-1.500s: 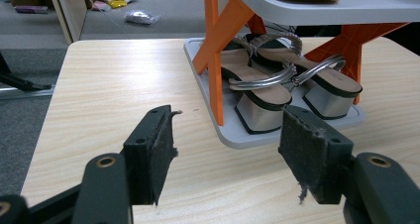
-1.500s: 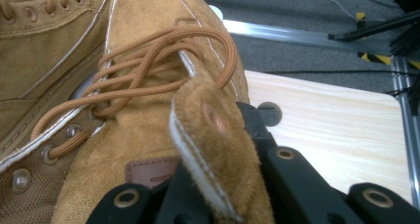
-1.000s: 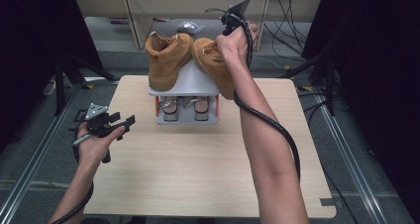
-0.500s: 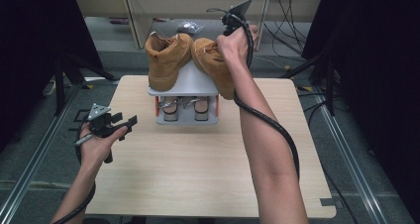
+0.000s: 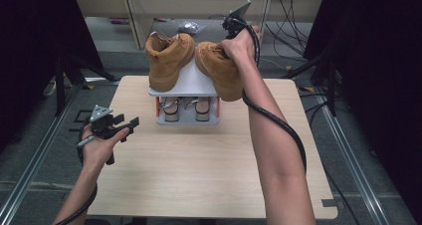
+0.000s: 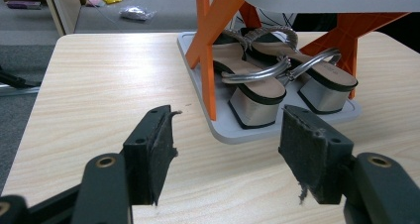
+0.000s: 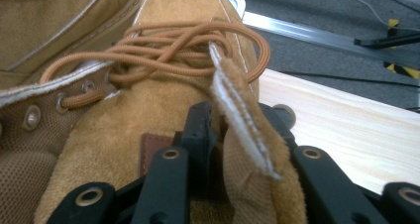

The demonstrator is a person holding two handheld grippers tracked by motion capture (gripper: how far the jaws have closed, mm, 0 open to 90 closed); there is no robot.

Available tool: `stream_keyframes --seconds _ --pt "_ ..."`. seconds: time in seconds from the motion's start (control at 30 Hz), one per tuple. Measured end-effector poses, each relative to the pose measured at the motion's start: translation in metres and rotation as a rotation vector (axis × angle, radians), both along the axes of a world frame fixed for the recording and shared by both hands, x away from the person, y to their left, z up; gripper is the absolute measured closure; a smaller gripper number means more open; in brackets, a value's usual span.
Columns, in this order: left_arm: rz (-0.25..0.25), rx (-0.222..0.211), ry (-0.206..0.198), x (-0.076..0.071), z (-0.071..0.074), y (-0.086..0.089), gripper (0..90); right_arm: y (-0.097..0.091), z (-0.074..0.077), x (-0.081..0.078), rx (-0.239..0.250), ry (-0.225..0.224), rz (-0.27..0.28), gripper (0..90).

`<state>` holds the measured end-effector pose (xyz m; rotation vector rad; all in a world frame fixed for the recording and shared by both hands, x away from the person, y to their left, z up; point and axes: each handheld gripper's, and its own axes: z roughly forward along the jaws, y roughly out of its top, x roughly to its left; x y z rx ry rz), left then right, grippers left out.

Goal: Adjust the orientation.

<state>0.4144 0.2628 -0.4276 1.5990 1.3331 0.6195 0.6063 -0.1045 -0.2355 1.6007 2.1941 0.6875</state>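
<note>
Two tan suede boots stand on the white top shelf [image 5: 188, 83] of a small shoe rack. The left boot [image 5: 168, 60] is upright, and the right boot [image 5: 219, 70] [image 7: 124, 135] tilts toe-down over the shelf's front edge. My right gripper [image 5: 232, 32] [image 7: 237, 120] is at that boot's top edge. Its jaws have just been opening and stand either side of the collar flap [image 7: 242, 135]. My left gripper [image 5: 128, 125] [image 6: 225, 135] hovers open over the table's left side, with nothing between its jaws.
A pair of silver block-heel sandals [image 6: 257, 85] [image 5: 185, 109] sits on the rack's grey bottom tray [image 6: 223, 130], between orange struts [image 6: 208, 45]. The wooden table [image 5: 199, 170] ends at metal rails, with dark floor and cables beyond.
</note>
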Motion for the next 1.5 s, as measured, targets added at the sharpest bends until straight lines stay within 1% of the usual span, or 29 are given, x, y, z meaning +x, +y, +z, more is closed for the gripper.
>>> stream_keyframes --seconds 0.03,0.07,0.17,0.27,0.3,0.37,0.4,0.43,0.47,0.53,0.6,0.67,0.73,0.77,0.83,0.87,0.9,0.93,0.97,1.07,1.1,1.17,1.23,1.27,1.33,1.4,1.43,1.47,1.5 --pt "0.001 0.000 0.001 0.000 0.000 0.000 37.3 0.000 0.000 -0.001 0.002 0.005 -0.011 70.6" --pt "0.001 0.001 0.002 0.000 -0.001 0.000 37.3 -0.002 0.000 0.000 -0.005 0.001 -0.002 70.1" --pt "-0.001 0.000 0.001 0.000 0.000 0.000 37.3 -0.001 -0.001 -0.001 0.009 0.003 -0.010 67.7" --pt "0.001 0.001 -0.001 -0.001 0.001 0.000 37.3 0.000 -0.001 -0.002 0.007 0.003 -0.027 64.6" --pt "0.001 -0.001 -0.001 -0.001 0.000 0.001 37.2 -0.001 -0.001 -0.001 0.003 -0.012 -0.015 63.2" --pt "0.005 0.008 0.006 -0.001 0.001 0.001 37.3 -0.002 -0.002 -0.001 0.002 -0.022 -0.016 61.1" --pt "0.003 0.008 0.008 -0.001 0.001 0.001 37.3 -0.002 -0.001 -0.002 0.008 -0.018 -0.033 60.2" --pt "0.002 0.004 0.004 -0.001 0.000 0.001 37.3 -0.003 -0.002 -0.001 0.008 -0.034 -0.025 58.8" --pt "0.000 0.001 0.002 -0.001 0.000 0.000 37.2 -0.002 -0.001 -0.002 0.020 -0.024 -0.042 58.3" --pt "-0.001 -0.001 0.001 -0.001 0.000 0.000 37.2 -0.003 -0.002 -0.002 0.020 -0.040 -0.039 56.8" --pt "0.000 -0.001 0.000 -0.001 0.000 0.000 37.2 -0.004 -0.001 -0.002 0.023 -0.045 -0.044 54.3" --pt "-0.001 0.000 0.001 0.000 0.000 -0.001 37.1 -0.004 0.000 -0.003 0.039 -0.045 -0.063 52.3" --pt "0.000 0.004 0.005 -0.001 0.000 -0.001 37.2 -0.004 0.002 -0.004 0.047 -0.046 -0.061 51.1" --pt "0.000 0.005 0.006 -0.001 0.000 -0.001 37.2 -0.004 0.003 -0.005 0.044 -0.058 -0.058 51.8" --pt "-0.005 0.003 0.004 0.000 0.000 -0.002 37.2 -0.002 0.004 -0.005 0.045 -0.048 -0.053 54.5" --pt "-0.004 0.008 0.009 -0.001 0.001 -0.003 37.2 -0.001 0.005 -0.006 0.060 -0.040 -0.056 55.6" --pt "-0.009 -0.001 -0.002 -0.001 0.001 -0.003 37.1 -0.002 0.006 -0.005 0.083 -0.047 -0.055 55.7" --pt "-0.007 0.001 -0.004 -0.002 0.002 -0.002 37.1 -0.001 0.007 -0.005 0.070 -0.054 -0.056 55.3" --pt "-0.005 0.000 -0.005 -0.002 0.002 -0.002 37.1 -0.001 0.008 -0.006 0.046 -0.046 -0.055 54.2" --pt "0.002 0.001 -0.002 -0.001 0.001 0.001 37.1 -0.003 0.009 -0.007 0.047 -0.042 -0.048 55.3" --pt "0.004 0.002 0.000 -0.001 0.001 0.001 37.1 -0.003 0.010 -0.007 0.033 -0.030 -0.059 56.2" --pt "0.002 0.000 -0.003 -0.001 0.001 0.001 37.1 -0.003 0.009 -0.007 0.024 -0.022 -0.049 57.9" --pt "0.002 0.000 -0.004 -0.001 0.002 0.000 37.1 -0.006 0.010 -0.008 0.012 0.001 -0.069 64.2" --pt "0.001 0.001 -0.003 -0.001 0.001 0.000 37.1 -0.007 0.010 -0.008 0.013 -0.003 -0.061 65.3" --pt "-0.003 -0.002 -0.005 0.000 0.001 -0.001 37.1 -0.007 0.012 -0.009 0.007 0.008 -0.063 70.8" --pt "-0.002 0.000 -0.003 0.000 0.001 -0.002 37.0 -0.007 0.012 -0.008 -0.012 0.022 -0.075 75.3" --pt "-0.004 0.002 -0.003 0.000 0.002 -0.002 37.1 -0.009 0.012 -0.008 -0.019 0.020 -0.066 76.8" --pt "-0.005 0.001 -0.003 0.000 0.002 -0.002 37.1 -0.008 0.012 -0.008 -0.004 0.029 -0.087 78.1" --pt "-0.005 0.002 -0.003 0.000 0.002 -0.002 37.1 -0.008 0.013 -0.008 0.000 0.028 -0.089 79.1"
